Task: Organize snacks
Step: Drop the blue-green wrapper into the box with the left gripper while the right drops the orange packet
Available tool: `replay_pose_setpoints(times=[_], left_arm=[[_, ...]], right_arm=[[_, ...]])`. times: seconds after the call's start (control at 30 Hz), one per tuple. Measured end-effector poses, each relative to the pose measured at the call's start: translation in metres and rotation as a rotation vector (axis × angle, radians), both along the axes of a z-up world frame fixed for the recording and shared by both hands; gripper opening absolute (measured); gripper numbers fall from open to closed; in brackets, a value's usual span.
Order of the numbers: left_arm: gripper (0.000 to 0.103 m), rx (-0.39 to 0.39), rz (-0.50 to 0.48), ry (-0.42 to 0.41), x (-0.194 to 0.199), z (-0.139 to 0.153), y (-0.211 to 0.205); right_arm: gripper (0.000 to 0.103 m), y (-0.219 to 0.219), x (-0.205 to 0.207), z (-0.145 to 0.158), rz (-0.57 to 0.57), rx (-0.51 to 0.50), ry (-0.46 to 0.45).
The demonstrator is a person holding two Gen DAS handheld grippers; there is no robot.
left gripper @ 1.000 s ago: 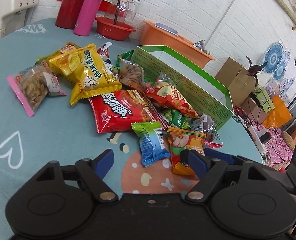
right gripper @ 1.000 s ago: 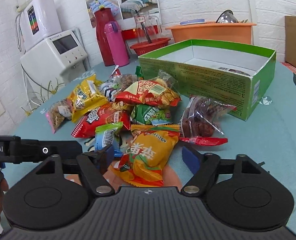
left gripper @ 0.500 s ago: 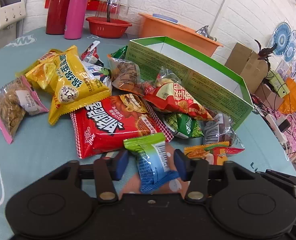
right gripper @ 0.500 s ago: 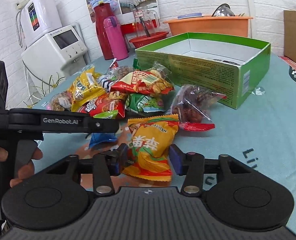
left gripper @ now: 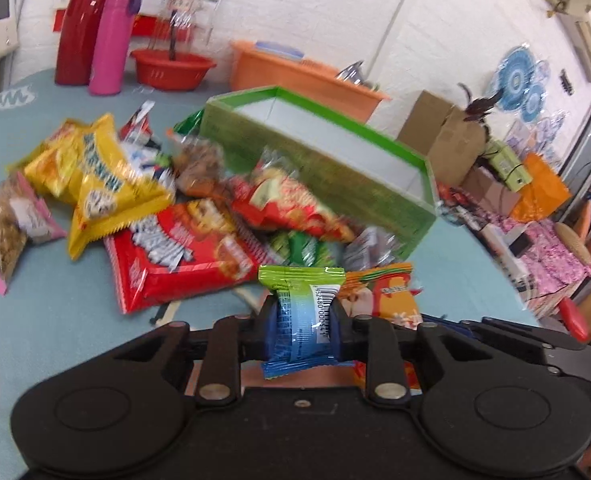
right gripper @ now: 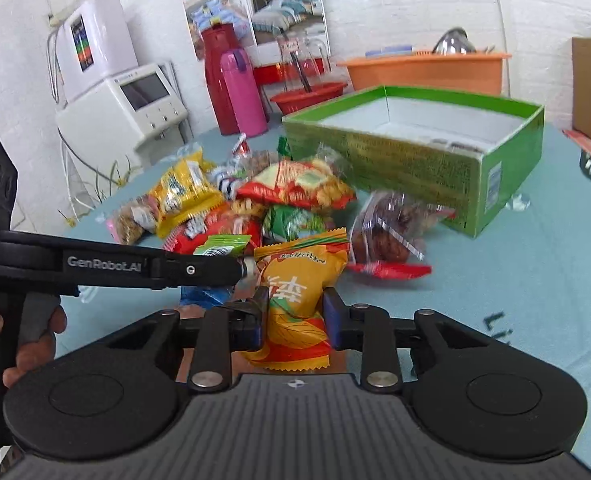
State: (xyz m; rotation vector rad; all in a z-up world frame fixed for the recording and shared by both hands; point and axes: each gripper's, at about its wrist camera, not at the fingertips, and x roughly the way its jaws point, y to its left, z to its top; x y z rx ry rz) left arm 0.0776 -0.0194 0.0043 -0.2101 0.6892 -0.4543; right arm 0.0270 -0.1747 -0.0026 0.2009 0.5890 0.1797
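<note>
My left gripper (left gripper: 301, 324) is shut on a small green-and-blue snack packet (left gripper: 301, 312), held upright just above the table. My right gripper (right gripper: 295, 316) is shut on an orange-yellow snack bag (right gripper: 301, 280); that bag also shows in the left wrist view (left gripper: 383, 292). The left gripper also shows in the right wrist view (right gripper: 211, 270), close beside the orange bag. A pile of snack bags lies behind: a red bag (left gripper: 179, 248), a yellow bag (left gripper: 103, 176), a red-and-yellow cracker bag (right gripper: 299, 188). An open green box (right gripper: 415, 156) stands behind the pile.
A clear bag of dark snacks (right gripper: 387, 232) lies in front of the box. A red flask (right gripper: 215, 80), a pink bottle (right gripper: 241, 92), a red bowl (right gripper: 307, 96) and an orange basin (right gripper: 423, 72) stand at the table's far edge. A white appliance (right gripper: 123, 108) stands left.
Both grippers have closed: the left on the green-and-blue packet, the right on the orange-yellow bag. Both have lifted slightly, and the views are blurred by motion.
</note>
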Motion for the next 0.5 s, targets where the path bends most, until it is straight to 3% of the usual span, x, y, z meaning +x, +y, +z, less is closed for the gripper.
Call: replay_pose_setpoints(times=[0.23,0.5], left_arm=[[0.082,-0.054,-0.056,-0.098,0.012,0.043,-0.013],[0.082,-0.069,-0.079,-0.152,0.057,0.067,-0.041]], right_arm=[[0.046,-0.016,-0.001,0.035,-0.044,0.004,-0.129],[0.046,-0.052,0.028,0.059,-0.155,-0.035,-0.215]])
